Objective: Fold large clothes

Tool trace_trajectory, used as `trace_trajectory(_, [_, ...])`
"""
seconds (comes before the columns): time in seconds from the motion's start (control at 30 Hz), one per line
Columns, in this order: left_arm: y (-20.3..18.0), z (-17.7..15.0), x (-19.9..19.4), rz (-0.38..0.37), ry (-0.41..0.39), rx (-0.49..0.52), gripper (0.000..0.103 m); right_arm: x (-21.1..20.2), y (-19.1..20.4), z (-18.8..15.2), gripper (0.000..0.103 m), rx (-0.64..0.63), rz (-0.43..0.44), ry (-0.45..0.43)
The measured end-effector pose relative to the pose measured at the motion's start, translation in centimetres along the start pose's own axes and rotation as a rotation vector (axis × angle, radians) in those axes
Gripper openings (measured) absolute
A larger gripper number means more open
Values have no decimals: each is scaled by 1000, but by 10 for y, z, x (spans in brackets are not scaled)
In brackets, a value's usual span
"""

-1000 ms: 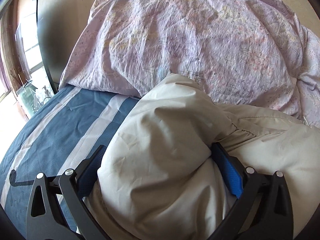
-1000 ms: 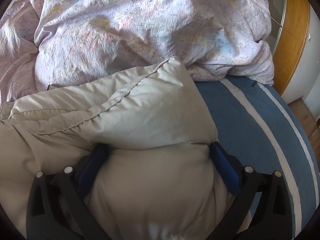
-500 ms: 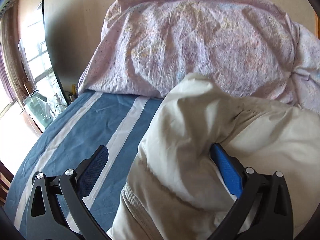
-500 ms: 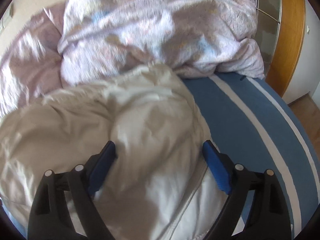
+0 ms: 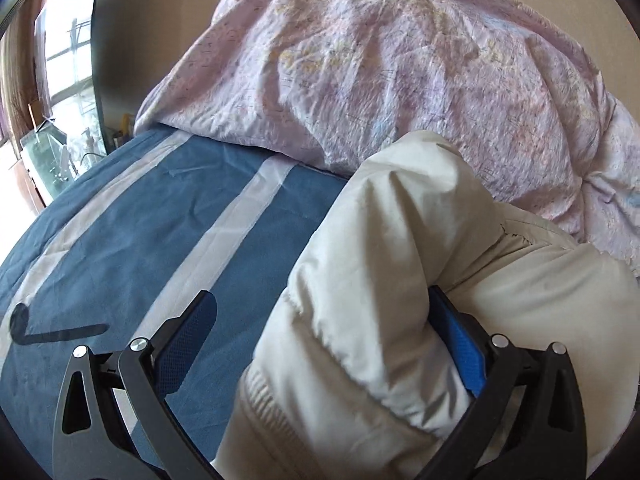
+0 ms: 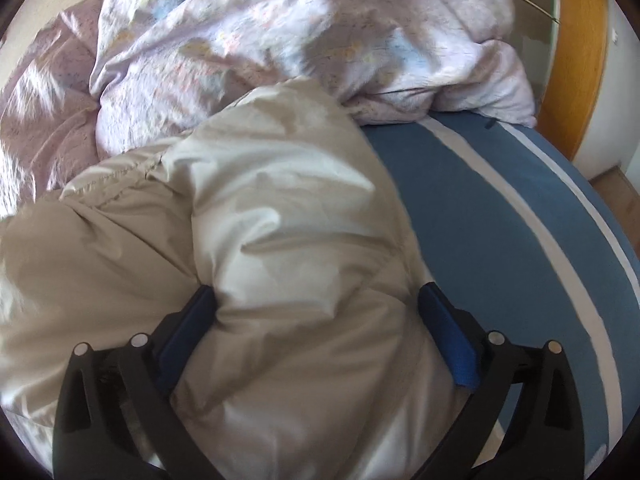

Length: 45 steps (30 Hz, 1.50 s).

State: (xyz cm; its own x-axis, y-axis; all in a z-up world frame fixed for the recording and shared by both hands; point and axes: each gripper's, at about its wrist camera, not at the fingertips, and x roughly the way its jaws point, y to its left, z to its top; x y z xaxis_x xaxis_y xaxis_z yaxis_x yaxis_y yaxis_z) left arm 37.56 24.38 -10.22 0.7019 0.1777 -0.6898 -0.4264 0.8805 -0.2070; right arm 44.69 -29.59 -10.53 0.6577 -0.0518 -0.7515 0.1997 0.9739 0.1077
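Observation:
A puffy beige jacket [image 5: 400, 240] lies bunched on a blue bed sheet with pale stripes [image 5: 160, 220]. My left gripper [image 5: 320, 320] stands open: a padded fold of the jacket rests against its right finger, and its left finger hangs free over the sheet. In the right wrist view the jacket [image 6: 280, 208] fills the whole gap of my right gripper [image 6: 320, 308]. Fabric bulges around both blue pads, which press into it while the jaws are opening wide. The jacket's lower part is hidden below both gripper frames.
A crumpled lilac printed duvet [image 5: 400, 60] is heaped right behind the jacket, also seen as the duvet [image 6: 280, 20] in the right view. An orange wooden door frame [image 6: 580, 60] stands at the bed's right; a bright window [image 5: 60, 60] and a glass tank [image 5: 44, 148] at its left.
The jacket has slipped off my left gripper's left finger, which now hangs over bare sheet. Both grippers have shifted sideways along the bed. The right jaws narrowed slightly, then widened again around the jacket.

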Motion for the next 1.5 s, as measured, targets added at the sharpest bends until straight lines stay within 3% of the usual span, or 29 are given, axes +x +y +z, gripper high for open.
trace_trajectory(0.17, [24,-7,-42,-95,-3,-64,102,-45,-35,-7,95,148,64,-24])
trace_trajectory(0.37, [59,-23,-86,-143,10,-130,102,-95,-80,-28,95,351,156,-18])
trace_trajectory(0.5, [78,-40,-93,-203,60,-216,102,-95,-100,-43,94,475,259,79])
trace_trajectory(0.63, [83,-52,-90,-233,95,-267,95,-78,-103,-57,88,569,334,175])
trace_trajectory(0.87, [64,-65,-76,-248,141,-280,87,-54,-99,-68,85,643,368,228])
trace_trajectory(1.2, [54,-73,-53,-316,167,-383,71,-44,-90,-67,75,660,459,196])
trace_trajectory(1.5, [53,-77,-43,-350,138,-473,67,-36,-85,-63,74,661,496,136])
